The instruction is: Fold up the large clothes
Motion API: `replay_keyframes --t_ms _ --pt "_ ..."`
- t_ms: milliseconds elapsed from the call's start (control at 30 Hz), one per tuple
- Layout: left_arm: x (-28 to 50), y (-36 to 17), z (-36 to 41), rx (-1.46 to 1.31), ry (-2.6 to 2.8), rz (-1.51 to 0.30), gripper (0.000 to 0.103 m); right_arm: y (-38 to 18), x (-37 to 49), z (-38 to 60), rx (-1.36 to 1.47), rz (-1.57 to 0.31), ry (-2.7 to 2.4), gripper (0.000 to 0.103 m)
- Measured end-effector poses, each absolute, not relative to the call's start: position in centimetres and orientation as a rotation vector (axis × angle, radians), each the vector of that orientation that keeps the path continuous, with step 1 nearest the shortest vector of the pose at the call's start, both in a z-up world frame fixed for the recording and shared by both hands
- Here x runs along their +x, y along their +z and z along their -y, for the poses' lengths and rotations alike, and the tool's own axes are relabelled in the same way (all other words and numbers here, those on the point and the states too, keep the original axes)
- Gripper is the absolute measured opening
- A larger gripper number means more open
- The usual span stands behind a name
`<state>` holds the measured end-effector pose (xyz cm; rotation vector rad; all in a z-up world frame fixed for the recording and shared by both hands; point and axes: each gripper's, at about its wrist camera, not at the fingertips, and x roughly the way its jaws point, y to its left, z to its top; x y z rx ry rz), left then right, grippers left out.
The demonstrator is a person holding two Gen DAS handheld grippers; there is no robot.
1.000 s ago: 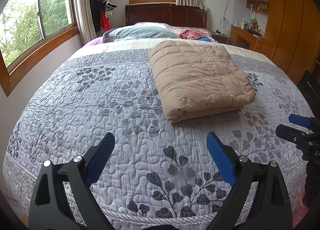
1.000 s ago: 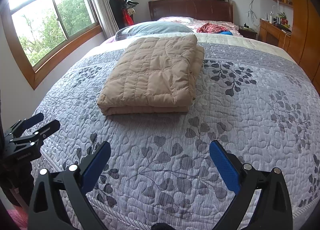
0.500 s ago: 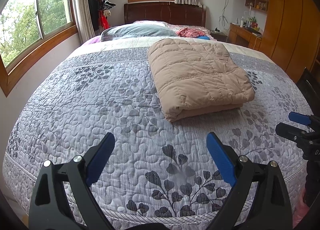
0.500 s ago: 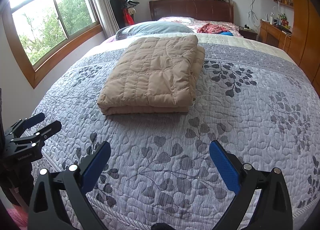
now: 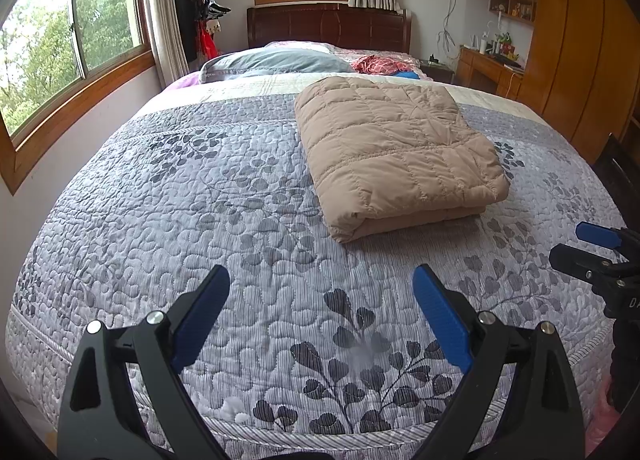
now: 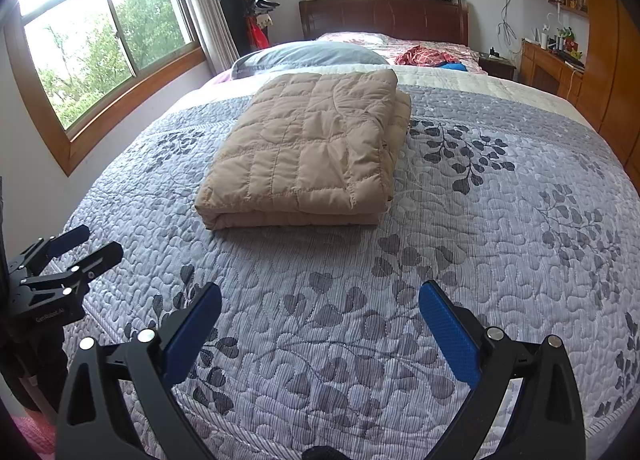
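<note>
A tan quilted down garment [image 5: 396, 152] [image 6: 312, 156] lies folded into a thick rectangle on the grey leaf-patterned bedspread [image 5: 200, 200] [image 6: 500, 200]. My left gripper [image 5: 320, 292] hovers open over the foot of the bed, well short of the garment, nothing between its blue pads. My right gripper [image 6: 320, 312] is also open and empty, near the bed's front edge. The right gripper [image 5: 596, 248] shows at the right edge of the left wrist view, and the left gripper [image 6: 72, 248] shows at the left edge of the right wrist view.
Pillows [image 5: 276, 60] and a red cloth [image 5: 380, 64] lie at the head of the bed by the dark headboard [image 5: 328, 24]. Windows line the left wall [image 5: 80, 44]. A wooden wardrobe and desk [image 5: 560, 60] stand on the right. A coat rack [image 5: 200, 12] stands in the corner.
Both views have shifted only slightly; the folded garment sits a little higher in the left wrist view. Both grippers stay open and empty.
</note>
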<state>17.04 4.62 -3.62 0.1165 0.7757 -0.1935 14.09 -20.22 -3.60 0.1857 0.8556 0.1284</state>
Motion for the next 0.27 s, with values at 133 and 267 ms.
replay_keyframes --t_ms 133,267 --pt "17.03 -3.65 -4.59 0.116 -0.194 -0.778 0.092 -3.69 14.19 20.50 0.188 -0.858 0.134 0.099" --pt "17.03 -3.67 -4.64 0.116 -0.195 -0.781 0.092 -3.73 14.34 20.63 0.187 -0.859 0.136 0.099"
